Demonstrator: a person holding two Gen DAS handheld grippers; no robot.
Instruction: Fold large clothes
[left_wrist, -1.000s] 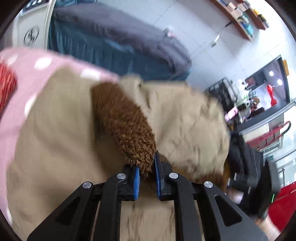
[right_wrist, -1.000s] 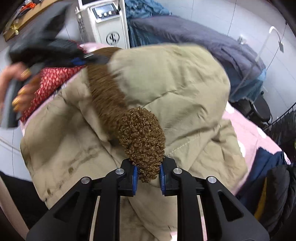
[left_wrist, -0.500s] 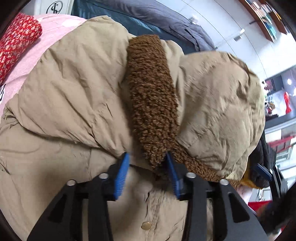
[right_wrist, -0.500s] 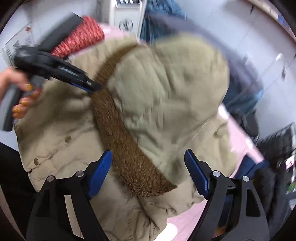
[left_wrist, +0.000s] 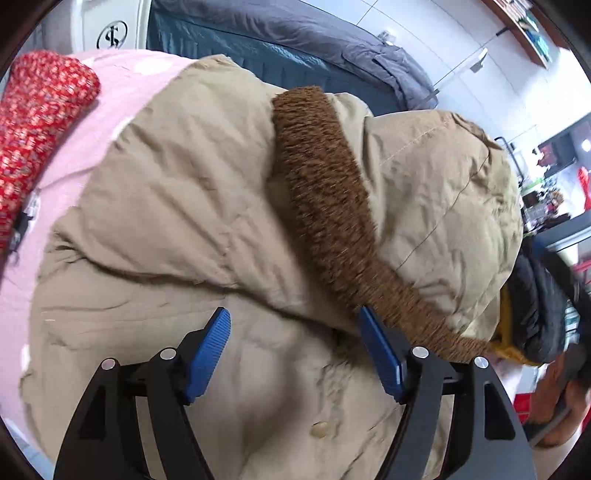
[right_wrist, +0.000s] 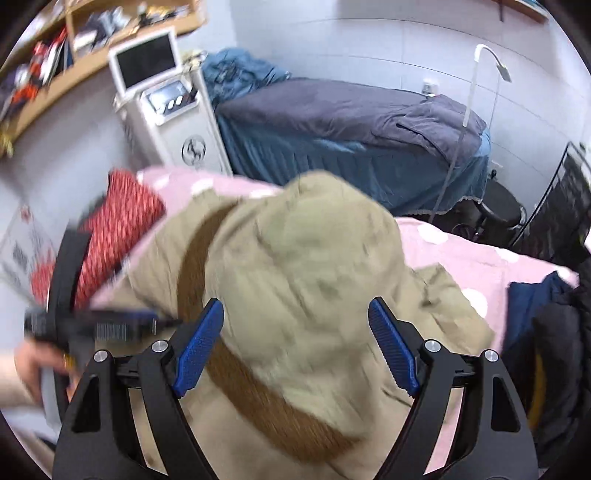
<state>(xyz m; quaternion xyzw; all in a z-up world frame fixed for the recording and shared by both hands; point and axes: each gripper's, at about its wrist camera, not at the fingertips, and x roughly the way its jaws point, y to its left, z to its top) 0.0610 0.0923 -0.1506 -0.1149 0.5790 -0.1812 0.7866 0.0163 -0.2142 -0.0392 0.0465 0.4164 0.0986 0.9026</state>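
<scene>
A tan padded coat with a brown fleece-trimmed hood lies on the pink dotted bed cover. The hood is laid back over the coat's body. My left gripper hangs just over the coat front below the hood; its jaws are opening and nothing is pinched between them. The right blue pad sits beside the fleece trim. My right gripper stands wide open above the hood, holding nothing. In the right wrist view, the left gripper shows blurred at the left edge in a hand.
A red patterned garment lies at the cover's left. Behind stand a bed with grey-blue bedding and a white machine with a screen. Dark clothes pile at the right. A black stool sits beyond.
Both grippers let go of the fleece trim and spread their jaws. The hood dropped back flat onto the coat. My right gripper rose; the left sank toward the coat front.
</scene>
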